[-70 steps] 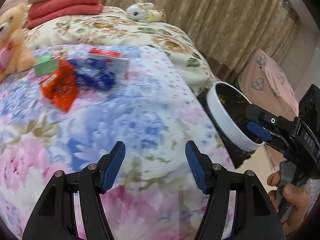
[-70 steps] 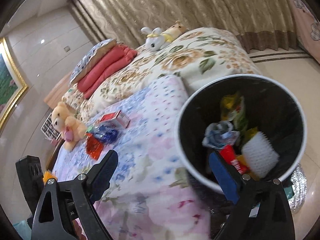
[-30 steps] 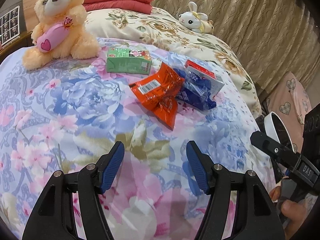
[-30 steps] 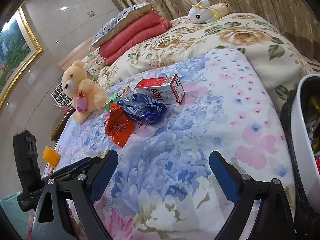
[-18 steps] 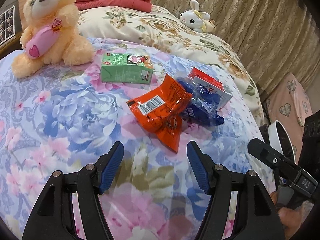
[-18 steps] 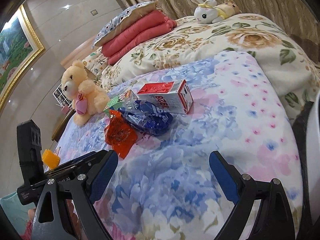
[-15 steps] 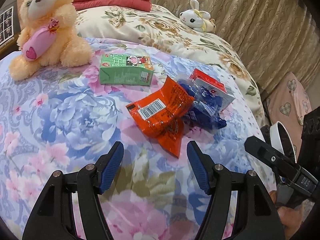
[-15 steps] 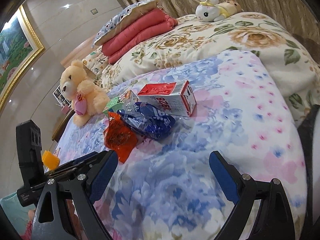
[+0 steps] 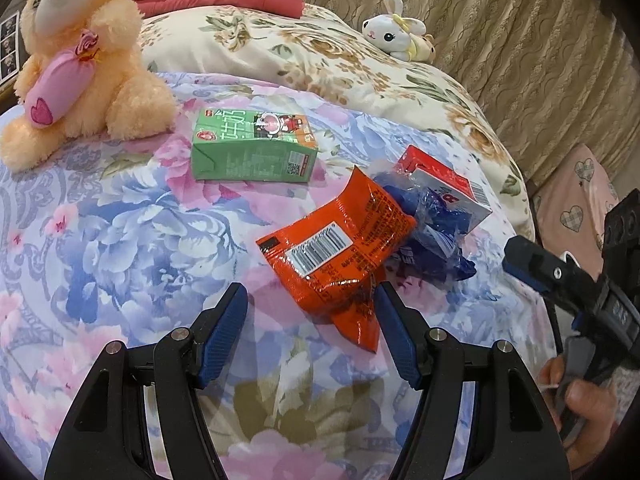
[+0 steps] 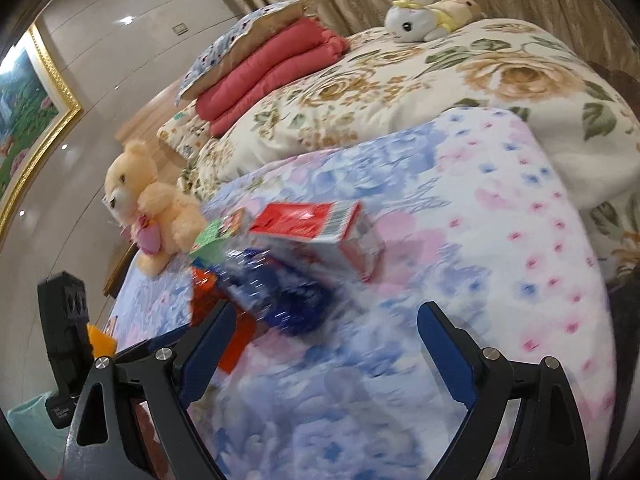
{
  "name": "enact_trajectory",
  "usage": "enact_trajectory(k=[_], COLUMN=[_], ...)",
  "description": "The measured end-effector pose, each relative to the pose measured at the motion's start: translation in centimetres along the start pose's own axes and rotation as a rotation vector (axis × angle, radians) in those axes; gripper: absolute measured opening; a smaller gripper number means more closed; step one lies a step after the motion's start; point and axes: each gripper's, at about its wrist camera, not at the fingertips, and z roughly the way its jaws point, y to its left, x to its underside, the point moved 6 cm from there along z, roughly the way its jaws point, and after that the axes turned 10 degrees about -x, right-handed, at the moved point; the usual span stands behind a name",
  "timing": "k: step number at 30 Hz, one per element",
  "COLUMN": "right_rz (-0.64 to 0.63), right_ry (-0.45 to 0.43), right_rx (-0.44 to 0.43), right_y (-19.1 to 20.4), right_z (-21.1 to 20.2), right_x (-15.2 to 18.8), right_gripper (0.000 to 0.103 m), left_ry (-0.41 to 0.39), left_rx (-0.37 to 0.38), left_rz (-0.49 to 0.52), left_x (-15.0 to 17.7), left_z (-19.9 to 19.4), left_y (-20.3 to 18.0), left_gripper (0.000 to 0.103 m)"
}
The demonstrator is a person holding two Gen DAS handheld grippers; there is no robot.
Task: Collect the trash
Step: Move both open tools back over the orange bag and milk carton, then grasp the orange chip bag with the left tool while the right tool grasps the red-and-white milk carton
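Trash lies clustered at the centre of the left wrist view on the floral bedspread (image 9: 120, 240): an orange snack wrapper (image 9: 336, 256), a blue plastic bag (image 9: 436, 236), a red-and-white carton (image 9: 444, 188) and a green carton (image 9: 252, 152) near the teddy bear (image 9: 80, 72). A second ago the wrapper sat higher in frame; now its lower corner reaches between the spread tongs of the left gripper (image 9: 312, 312), not yet pinched. The right gripper (image 10: 324, 336) has closed in too, spread wide and empty. A pickup looks imminent.
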Motion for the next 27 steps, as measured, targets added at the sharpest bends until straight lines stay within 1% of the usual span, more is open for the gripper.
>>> enact_trajectory(k=[5, 12, 16, 18, 19, 20, 21, 22, 23, 24, 25, 26, 27], right_rz=[-0.012, -0.141, -0.211, -0.237, -0.242, -0.242, -0.24, -0.234, -0.231, -0.222, -0.213, -0.207, -0.199], right_ry=[-0.007, 0.096, 0.103, 0.108, 0.119, 0.131, 0.142, 0.142, 0.137, 0.128, 0.118, 0.112, 0.096], right_rx=[0.037, 0.013, 0.005, -0.002, -0.01, -0.009, -0.004, -0.009, -0.012, -0.017, -0.02, -0.02, -0.017], right_y=[-1.6, -0.7, 0.1, 0.4, 0.5, 0.4, 0.3, 0.3, 0.3, 0.3, 0.3, 0.3, 0.3], right_z=[0.2, 4.1, 5.3, 5.7, 5.9, 6.1, 6.3, 6.3, 6.2, 5.9, 5.5, 5.3, 4.6], right_x=[-1.3, -2.7, -3.6, -3.8, -3.7, -3.6, -3.5, -3.3, -3.3, -3.1, -2.9, -2.9, -2.7], right_gripper=[0.093, 0.093, 0.092, 0.086, 0.072, 0.056, 0.049, 0.046, 0.044, 0.043, 0.041, 0.04, 0.039], left_ry=[-0.007, -0.013, -0.015, -0.017, -0.019, -0.022, -0.024, -0.021, -0.022, -0.029, -0.033, -0.035, -0.039], left_rx=[0.0, -0.004, -0.002, -0.002, -0.001, 0.002, 0.009, 0.014, 0.017, 0.02, 0.024, 0.03, 0.03], left_rz=[0.012, 0.028, 0.034, 0.044, 0.048, 0.052, 0.06, 0.067, 0.072, 0.077, 0.081, 0.088, 0.095], left_x=[-0.3, -0.7, -0.8, -0.9, -0.9, -0.9, -0.9, -0.9, -0.9, -0.9, -0.9, -0.8, -0.7], left_z=[0.2, 0.6, 0.8, 0.9, 0.9, 0.8, 0.8, 0.9, 0.9, 0.8, 0.7, 0.5, 0.3], left_y=[-0.2, -0.5, -0.6, -0.8, -0.9, -1.1, -1.3, -1.5, -1.7, -1.9, -2.0, -2.3, -2.5], left_gripper=[0.067, 0.067, 0.067, 0.066, 0.066, 0.06, 0.055, 0.047, 0.04, 0.036, 0.028, 0.023, 0.023])
